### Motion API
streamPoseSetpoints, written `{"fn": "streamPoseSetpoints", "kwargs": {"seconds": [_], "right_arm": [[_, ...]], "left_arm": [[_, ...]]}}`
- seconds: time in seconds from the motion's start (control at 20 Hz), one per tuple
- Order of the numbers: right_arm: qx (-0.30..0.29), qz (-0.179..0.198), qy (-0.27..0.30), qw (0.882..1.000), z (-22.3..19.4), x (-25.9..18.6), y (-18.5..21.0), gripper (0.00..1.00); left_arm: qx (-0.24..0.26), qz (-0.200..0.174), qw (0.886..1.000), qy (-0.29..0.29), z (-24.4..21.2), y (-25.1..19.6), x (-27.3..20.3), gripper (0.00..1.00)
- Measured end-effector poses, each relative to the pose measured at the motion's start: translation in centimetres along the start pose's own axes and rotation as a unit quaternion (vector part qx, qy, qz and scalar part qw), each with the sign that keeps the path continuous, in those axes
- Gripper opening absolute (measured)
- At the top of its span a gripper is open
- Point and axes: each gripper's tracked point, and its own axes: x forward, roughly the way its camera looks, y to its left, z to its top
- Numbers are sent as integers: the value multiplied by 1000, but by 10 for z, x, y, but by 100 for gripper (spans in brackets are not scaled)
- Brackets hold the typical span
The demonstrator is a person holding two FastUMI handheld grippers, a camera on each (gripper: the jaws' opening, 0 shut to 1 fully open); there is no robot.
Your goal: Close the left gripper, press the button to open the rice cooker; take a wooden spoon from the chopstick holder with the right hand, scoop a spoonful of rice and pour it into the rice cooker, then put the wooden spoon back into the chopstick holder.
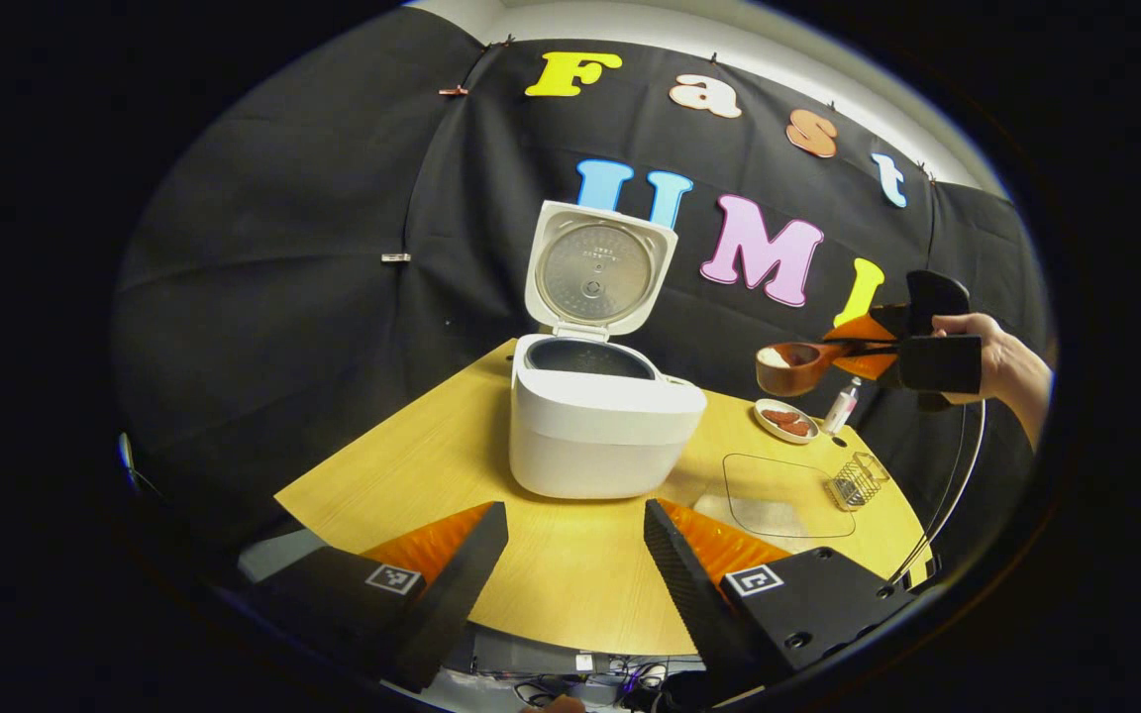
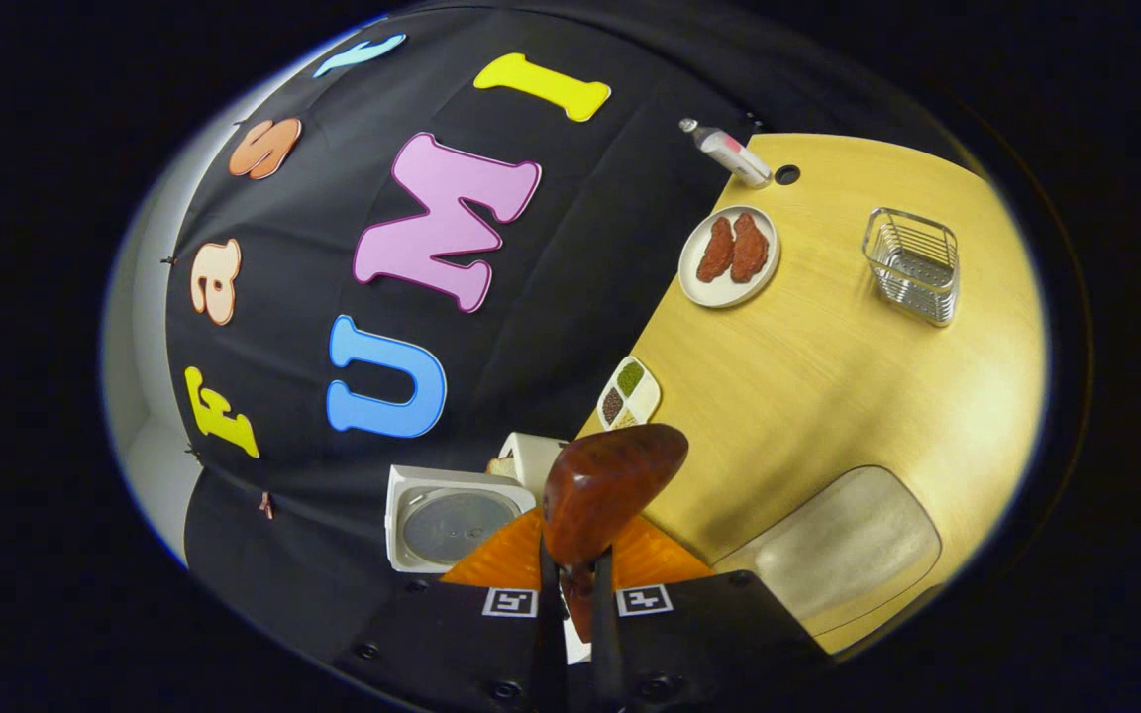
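Note:
The white rice cooker (image 1: 595, 431) stands open on the wooden table, its lid (image 1: 598, 272) upright and the dark inner pot showing. My left gripper (image 1: 575, 515) hovers open in front of it, holding nothing. To the cooker's right and above the table, my right gripper (image 1: 868, 347), held by a hand, is shut on the handle of a wooden spoon (image 1: 796, 366) with white rice in its bowl. In the right gripper view the spoon's (image 2: 610, 490) rounded back points ahead of my right gripper (image 2: 573, 569), with the cooker's lid (image 2: 452, 520) just to its left.
A clear tray of rice (image 1: 788, 495) lies right of the cooker. Beyond it are the wire chopstick holder (image 1: 858, 480), a plate of red food (image 1: 786, 421) and a small bottle (image 1: 841, 406). A divided seasoning dish (image 2: 628, 392) sits by the wall.

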Motion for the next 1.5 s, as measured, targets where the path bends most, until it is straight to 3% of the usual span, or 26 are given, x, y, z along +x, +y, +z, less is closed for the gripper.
{"fn": "streamPoseSetpoints", "kwargs": {"seconds": [0.4, 0.6, 0.75, 0.85, 0.95, 1.0, 1.05, 1.35, 1.5], "right_arm": [[-22, 21, 14, 999, -43, 68, 68, 14], [-79, 30, 25, 996, -76, 105, 96, 14], [-143, 43, 15, 989, -97, 129, 114, 14], [-195, 47, 6, 980, -112, 141, 119, 13], [-238, 43, 5, 970, -129, 151, 114, 14], [-255, 44, 4, 966, -136, 155, 113, 9], [-273, 45, 4, 961, -143, 159, 111, 14], [-421, 48, 5, 906, -176, 180, 105, 14], [-459, 63, 1, 886, -191, 187, 111, 14]], "left_arm": [[-28, 39, 999, 6, 4, 37, 2, 96], [-44, 50, 998, 5, 16, 56, -2, 96], [1, 52, 999, -3, 20, 69, -1, 96], [23, 50, 998, -7, 25, 76, 2, 96], [16, 44, 999, -6, 25, 78, 7, 96], [9, 43, 999, -6, 26, 80, 8, 96], [3, 44, 999, -6, 26, 81, 9, 96], [-24, 41, 999, 1, 19, 79, 10, 95], [-14, 43, 999, 4, 19, 84, 9, 96]]}}
